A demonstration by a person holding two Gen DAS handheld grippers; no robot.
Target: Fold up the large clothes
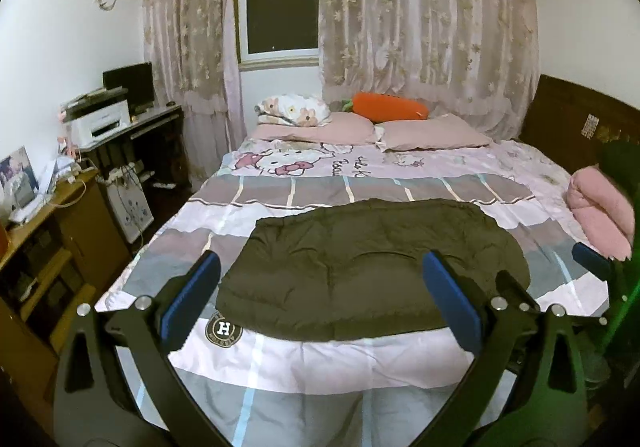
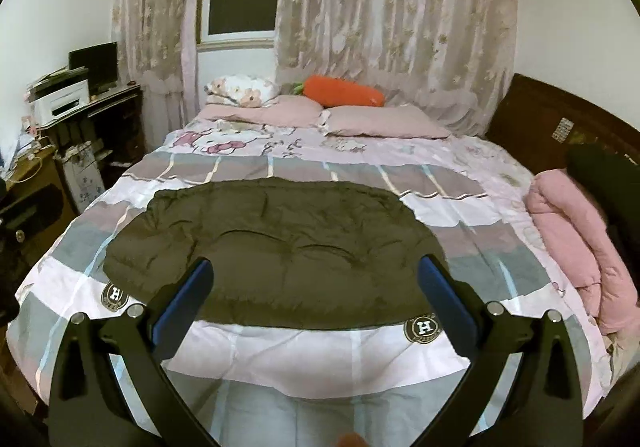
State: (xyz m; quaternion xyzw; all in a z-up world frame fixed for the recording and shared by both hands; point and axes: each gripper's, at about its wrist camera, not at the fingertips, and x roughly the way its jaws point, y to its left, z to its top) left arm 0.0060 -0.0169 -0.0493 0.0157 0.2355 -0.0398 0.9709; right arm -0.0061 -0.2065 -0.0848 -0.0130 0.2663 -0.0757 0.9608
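At about nine o'clock in both wrist views, a cluttered wooden bench (image 1: 60,203) with a white printer (image 1: 98,121) stands beside the bed, well apart from the work.

The left gripper (image 1: 320,275) hovers above the near end of the bed, its blue-padded jaws spread wide and holding nothing. Between them, toward twelve o'clock, lies the dark olive-brown padded garment (image 1: 372,267), spread flat on the pink-and-grey patchwork duvet (image 1: 320,363). Its long axis runs crosswise, from nine to three o'clock, and its near hem faces both grippers. In the left wrist view the garment sits a little toward one o'clock, with its left edge just past the left jaw.

The right gripper (image 2: 316,277) is likewise wide open and empty. In its view the garment (image 2: 276,247) sits a little toward eleven o'clock, its right edge close to the right jaw. By this reading each gripper is nearer its own end of the near hem: left for the left corner, right for the right corner. The garment looks already partly folded, though I cannot tell how many layers it has; a lengthwise or crosswise fold likely remains.

At three o'clock a folded pink quilted bundle (image 2: 576,243) rests on the bed's right edge, well apart from the garment.
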